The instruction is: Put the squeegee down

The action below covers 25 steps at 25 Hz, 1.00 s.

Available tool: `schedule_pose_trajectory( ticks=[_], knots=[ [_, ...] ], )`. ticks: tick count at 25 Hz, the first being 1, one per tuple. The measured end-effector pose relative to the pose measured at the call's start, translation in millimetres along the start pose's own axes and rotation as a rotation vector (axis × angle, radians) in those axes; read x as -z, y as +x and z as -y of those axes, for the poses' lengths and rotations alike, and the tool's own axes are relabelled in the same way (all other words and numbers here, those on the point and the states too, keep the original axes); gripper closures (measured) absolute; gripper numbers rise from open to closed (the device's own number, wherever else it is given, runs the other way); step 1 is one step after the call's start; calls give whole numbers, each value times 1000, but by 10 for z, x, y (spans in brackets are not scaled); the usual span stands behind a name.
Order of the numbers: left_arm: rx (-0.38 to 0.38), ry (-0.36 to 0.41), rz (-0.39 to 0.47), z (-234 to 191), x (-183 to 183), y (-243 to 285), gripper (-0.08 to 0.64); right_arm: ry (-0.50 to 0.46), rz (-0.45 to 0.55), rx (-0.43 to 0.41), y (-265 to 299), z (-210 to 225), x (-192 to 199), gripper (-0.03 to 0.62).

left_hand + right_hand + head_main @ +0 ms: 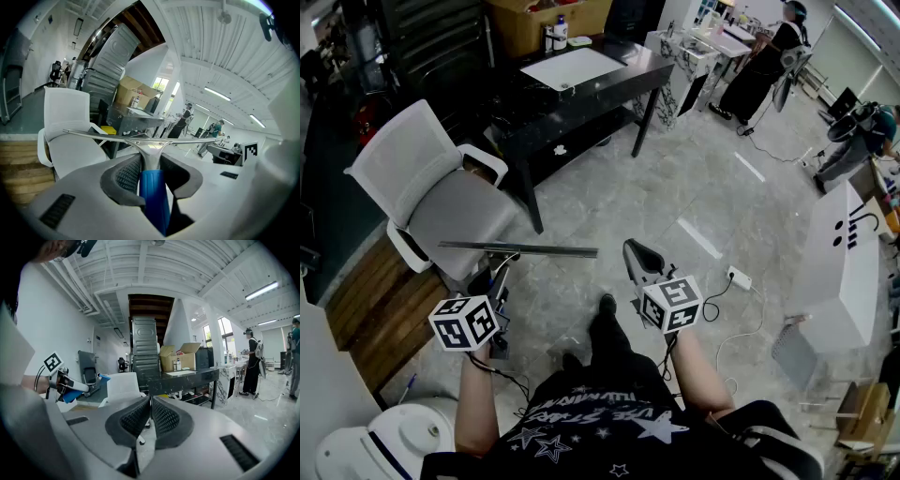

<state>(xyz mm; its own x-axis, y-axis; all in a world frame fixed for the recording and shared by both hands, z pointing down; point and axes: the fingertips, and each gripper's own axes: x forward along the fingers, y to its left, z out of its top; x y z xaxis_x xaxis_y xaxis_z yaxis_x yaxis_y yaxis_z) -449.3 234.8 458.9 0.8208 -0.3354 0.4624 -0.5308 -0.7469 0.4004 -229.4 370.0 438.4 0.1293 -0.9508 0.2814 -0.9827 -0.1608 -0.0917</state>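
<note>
There are 2 hand-held grippers, 1 in each of the person's hands, and 1 squeegee (517,248). The left hand-held gripper (492,279) is closed on the squeegee's blue handle (153,197), its pads pressed against both sides. The metal neck rises between the jaws to the long blade (140,136), which lies level from left to right. The squeegee is in the air, above the floor and the near edge of the chair seat, and rests on nothing. The right hand-held gripper (639,255) holds nothing, and its 2 dark ribbed pads (136,420) are pressed together.

1 white mesh-back chair (441,192) stands at the left. Beyond it is 1 black surface (609,89) with a lower shelf. It carries 1 white sheet (577,67), 1 open cardboard box (546,21) and some small bottles (556,34). 1 long white surface (844,272) runs along the right. The floor (675,187) is pale grey marble tile, with a strip of wooden boards (370,305) at the near left. 1 white power strip (739,277) lies on the tile at the right. 2 people (769,66) are at the far right of the room, whose ceiling has light strips.

Each hand-held gripper carries a cube with black-and-white square markers. The person's black shirt (600,422) has white stars and lettering that I cannot read.
</note>
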Motion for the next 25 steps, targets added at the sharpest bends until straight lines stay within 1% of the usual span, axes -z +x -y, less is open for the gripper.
schedule_pose_trajectory(
  ticks=[7,14,19,25],
  knots=[
    [0,2,-9,8,-14,180,420,7,8,6,69,160,16,538],
    [-11,4,-30,35,-134,643,420,30,4,25,277,581,35,538],
    [-36,-1,-34,71,-387,1112,420,63,23,6,619,980,-70,537],
    [-78,-3,-10,124,-858,1766,420,67,70,-27,1130,1597,-414,537]
  ],
)
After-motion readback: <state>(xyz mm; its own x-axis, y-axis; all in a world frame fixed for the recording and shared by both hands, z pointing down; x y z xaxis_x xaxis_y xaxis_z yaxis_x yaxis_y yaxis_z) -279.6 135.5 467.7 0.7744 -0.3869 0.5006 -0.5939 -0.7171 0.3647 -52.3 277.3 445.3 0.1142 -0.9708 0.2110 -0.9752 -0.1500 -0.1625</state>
